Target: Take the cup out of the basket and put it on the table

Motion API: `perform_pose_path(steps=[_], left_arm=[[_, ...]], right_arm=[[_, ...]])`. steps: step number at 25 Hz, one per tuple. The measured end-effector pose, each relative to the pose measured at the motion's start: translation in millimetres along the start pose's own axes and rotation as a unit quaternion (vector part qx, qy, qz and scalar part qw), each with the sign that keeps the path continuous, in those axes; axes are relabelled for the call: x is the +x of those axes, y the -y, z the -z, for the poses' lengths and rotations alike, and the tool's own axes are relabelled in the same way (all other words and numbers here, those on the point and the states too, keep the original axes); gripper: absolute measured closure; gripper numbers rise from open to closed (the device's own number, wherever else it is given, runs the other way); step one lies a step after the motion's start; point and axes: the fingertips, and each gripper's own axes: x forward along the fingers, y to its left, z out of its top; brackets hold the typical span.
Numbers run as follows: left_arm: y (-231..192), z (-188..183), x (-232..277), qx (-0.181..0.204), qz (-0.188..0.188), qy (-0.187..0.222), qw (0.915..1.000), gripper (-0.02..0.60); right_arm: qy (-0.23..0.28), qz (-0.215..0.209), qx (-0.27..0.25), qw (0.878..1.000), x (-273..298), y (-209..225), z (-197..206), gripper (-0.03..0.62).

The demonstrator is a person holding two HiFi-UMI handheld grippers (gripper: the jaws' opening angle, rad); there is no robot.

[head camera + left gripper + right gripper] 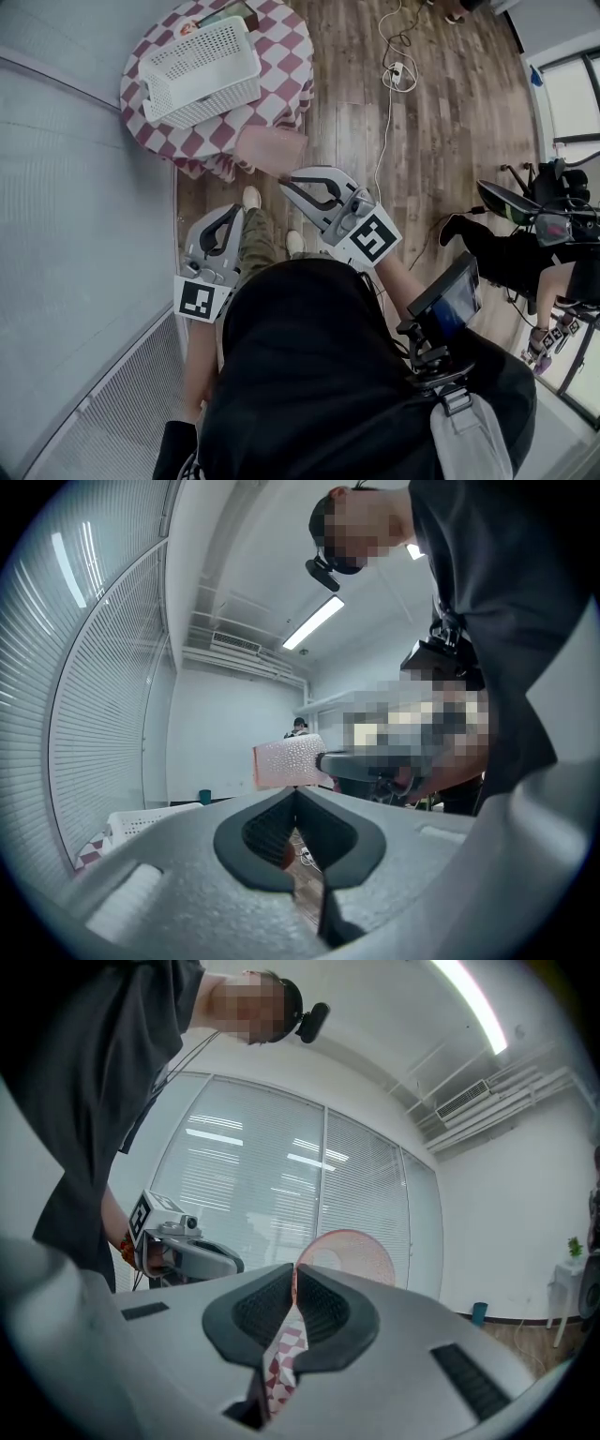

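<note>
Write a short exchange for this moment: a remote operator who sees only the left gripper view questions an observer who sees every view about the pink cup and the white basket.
Operator: I see the pink cup held up ahead of me, and a bit of the white basket. Is the cup out of the basket?
Observer: Yes. In the head view the pink cup is outside the white basket, by the near edge of the checkered table.
Operator: Has it been let go?
Observer: No. The right gripper view shows the right gripper shut on the pink cup.
</note>
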Motion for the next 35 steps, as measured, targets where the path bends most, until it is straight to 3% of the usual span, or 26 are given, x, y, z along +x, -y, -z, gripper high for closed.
perform_pose_path(steps=[10,24,35], left_arm=[[15.1,10.9,-15.3,0.007,0.009,0.025,0.9996,0.575],[-4.2,-3.1,-21.4,0.016,-0.045,0.063,0.9969,0.575],[-51.2,-15.0,-4.3,0.003,-0.091,0.080,0.9927,0.576]], right_arm=[[0.046,-0.009,-0.003,0.999,-5.5,-29.8,-10.1,0.572],[0.045,0.019,0.004,0.999,20.6,-34.9,5.4,0.572],[0.042,0.035,-0.003,0.998,58.8,-9.5,3.5,0.572]])
